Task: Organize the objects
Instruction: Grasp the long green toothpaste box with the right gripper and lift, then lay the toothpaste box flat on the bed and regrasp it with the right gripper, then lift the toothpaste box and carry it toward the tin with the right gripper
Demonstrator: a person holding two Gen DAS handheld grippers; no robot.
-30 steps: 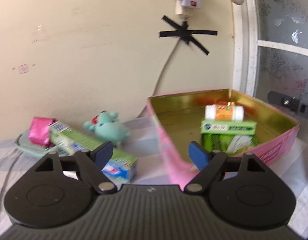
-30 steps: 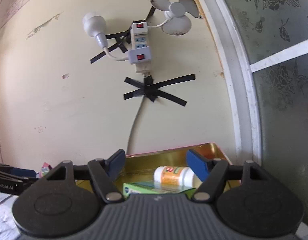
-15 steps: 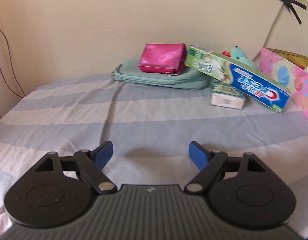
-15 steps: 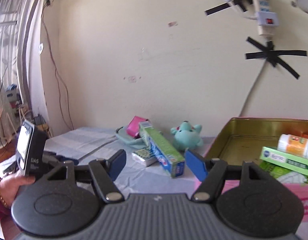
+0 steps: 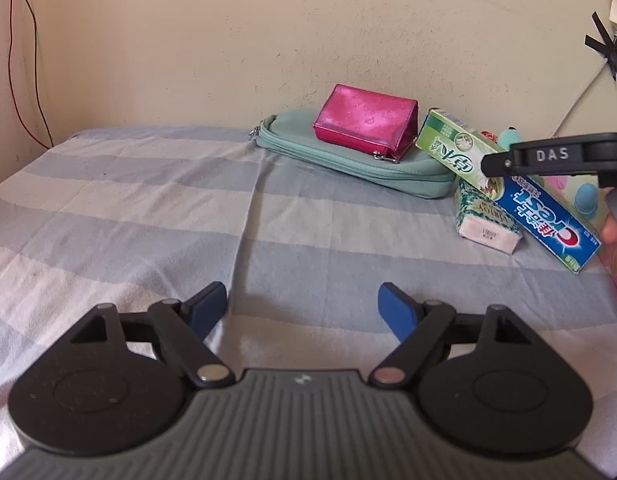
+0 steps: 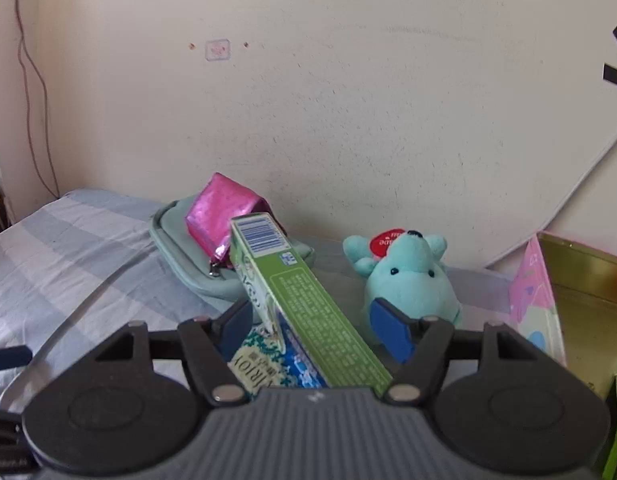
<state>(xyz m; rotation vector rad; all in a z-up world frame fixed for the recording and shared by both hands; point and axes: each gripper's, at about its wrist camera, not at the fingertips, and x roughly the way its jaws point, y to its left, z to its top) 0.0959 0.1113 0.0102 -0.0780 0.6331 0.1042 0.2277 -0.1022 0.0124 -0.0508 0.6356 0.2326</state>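
A green and blue toothpaste box [image 6: 300, 300] lies slanted on a small tissue pack [image 6: 256, 364] on the striped bed. My right gripper [image 6: 308, 314] is open and straddles the box, with gaps between pads and box. Behind it a pink purse [image 6: 216, 216] rests on a teal pouch [image 6: 180, 256], and a teal plush toy [image 6: 408, 276] sits to the right. My left gripper [image 5: 302, 296] is open over bare sheet, well short of the toothpaste box [image 5: 528, 200], tissue pack [image 5: 488, 220], purse [image 5: 364, 124] and pouch [image 5: 348, 164].
A pink tin with a gold inside [image 6: 580, 300] stands at the right, holding green packets at its near edge. The right tool's black housing [image 5: 548, 156] and a person's hand [image 5: 616, 240] reach in from the right. The wall runs close behind the objects; red wires hang at the left.
The right gripper swung left from above the pink tin and came down over the toothpaste box. The left gripper swung left away from the tin to the bare sheet, then stayed nearly still.
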